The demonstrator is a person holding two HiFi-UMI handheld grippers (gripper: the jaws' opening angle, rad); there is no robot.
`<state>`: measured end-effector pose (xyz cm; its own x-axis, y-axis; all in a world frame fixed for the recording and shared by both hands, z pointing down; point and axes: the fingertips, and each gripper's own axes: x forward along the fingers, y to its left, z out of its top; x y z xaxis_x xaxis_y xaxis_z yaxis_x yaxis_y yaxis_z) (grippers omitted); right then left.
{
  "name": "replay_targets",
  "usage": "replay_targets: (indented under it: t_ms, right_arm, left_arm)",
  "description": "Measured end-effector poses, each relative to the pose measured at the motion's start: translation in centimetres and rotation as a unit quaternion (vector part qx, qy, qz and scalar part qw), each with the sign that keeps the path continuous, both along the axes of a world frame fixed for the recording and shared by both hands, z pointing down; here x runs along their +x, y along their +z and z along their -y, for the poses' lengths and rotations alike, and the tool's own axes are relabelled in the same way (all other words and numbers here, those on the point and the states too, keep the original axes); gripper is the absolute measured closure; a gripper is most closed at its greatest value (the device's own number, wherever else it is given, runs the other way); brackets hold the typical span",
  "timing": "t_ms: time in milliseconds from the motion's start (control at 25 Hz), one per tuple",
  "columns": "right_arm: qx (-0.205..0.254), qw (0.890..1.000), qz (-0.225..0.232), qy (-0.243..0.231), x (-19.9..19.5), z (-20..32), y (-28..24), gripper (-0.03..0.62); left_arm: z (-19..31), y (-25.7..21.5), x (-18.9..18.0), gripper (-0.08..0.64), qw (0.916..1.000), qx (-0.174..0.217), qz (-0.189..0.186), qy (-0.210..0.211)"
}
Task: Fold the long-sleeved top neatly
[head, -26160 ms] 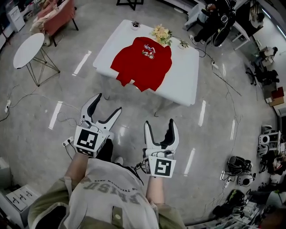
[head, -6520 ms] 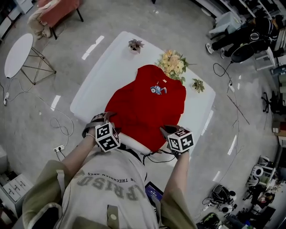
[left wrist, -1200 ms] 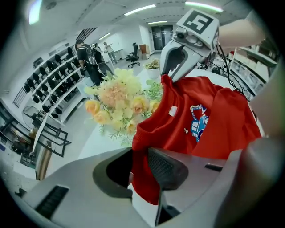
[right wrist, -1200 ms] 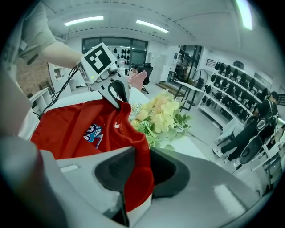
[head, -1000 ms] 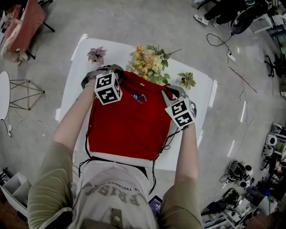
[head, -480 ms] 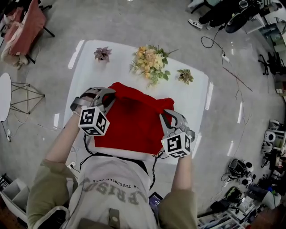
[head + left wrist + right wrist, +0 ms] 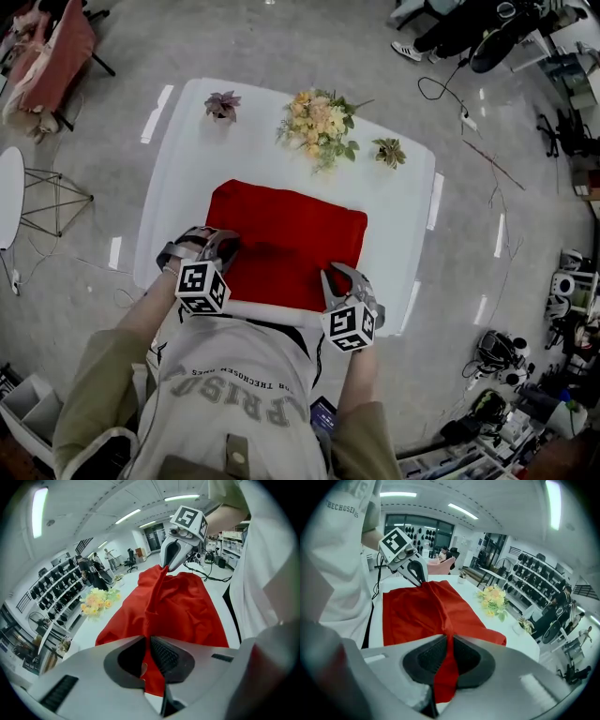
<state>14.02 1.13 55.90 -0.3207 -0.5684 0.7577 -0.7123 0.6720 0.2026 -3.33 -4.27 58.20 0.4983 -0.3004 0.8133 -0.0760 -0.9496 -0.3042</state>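
Head view: red top lies on the white table as a flat rectangle, long side running across, near edge close to the table edge by the person. Left gripper sits at the near left corner of the top, right gripper at the near right corner. Both point down and away from the person, tips on the cloth. A bunch of flowers stands on the far side of the table, clear of the top, between a small plant on the left and another small plant on the right. A round side table and a pink chair stand on the floor off to the left.

Left gripper view: the jaws are clenched on a fold of the red cloth, which comes up between the ribbed pads with almost no gap left. From there a raised ridge of cloth runs across to the right gripper, which pinches its other end. The rest of the top lies spread on the table, with the flowers off to the left.

Right gripper view: same here. The jaws grip a strip of red cloth that hangs down between the pads. The ridge runs to the left gripper, closed on the far corner. Flowers and one small plant are at right, apart from the top.
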Motion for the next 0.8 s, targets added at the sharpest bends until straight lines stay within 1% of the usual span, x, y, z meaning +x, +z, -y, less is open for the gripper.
replay_targets:
  t_ms: [200, 320, 480, 600, 680, 800]
  right_arm:
    - [-0.013, 0.999, 0.023, 0.018, 0.0, -3.2, -1.1, 0.549]
    - [-0.031, 0.999, 0.027, 0.016, -0.3, -5.3, -0.6, 0.549]
    - [-0.060, 0.998, 0.000, -0.012, -1.1, -7.8, 0.5, 0.550]
    - [-0.074, 0.997, 0.023, -0.011, -1.9, -8.7, 0.2, 0.550]
    - [-0.089, 0.995, 0.040, -0.011, -2.2, -9.4, 0.1, 0.551]
    - [-0.120, 0.991, 0.048, -0.023, -2.7, -10.8, 1.0, 0.551]
  left_arm:
    - [-4.2, -1.2, -0.4, 0.518, 0.9992, -0.036, -0.016, -0.004]
    - [-6.9, -0.6, -0.8, 0.518, 0.9970, -0.075, -0.016, -0.010]
    - [-9.6, 0.7, -1.4, 0.520, 0.9906, -0.134, -0.012, -0.023]
    - [-10.1, 0.8, -2.0, 0.520, 0.9872, -0.155, -0.015, -0.033]
    - [-10.4, 0.7, -2.4, 0.522, 0.9848, -0.170, -0.015, -0.031]
    - [-11.5, 1.2, -2.9, 0.522, 0.9777, -0.208, -0.012, -0.028]
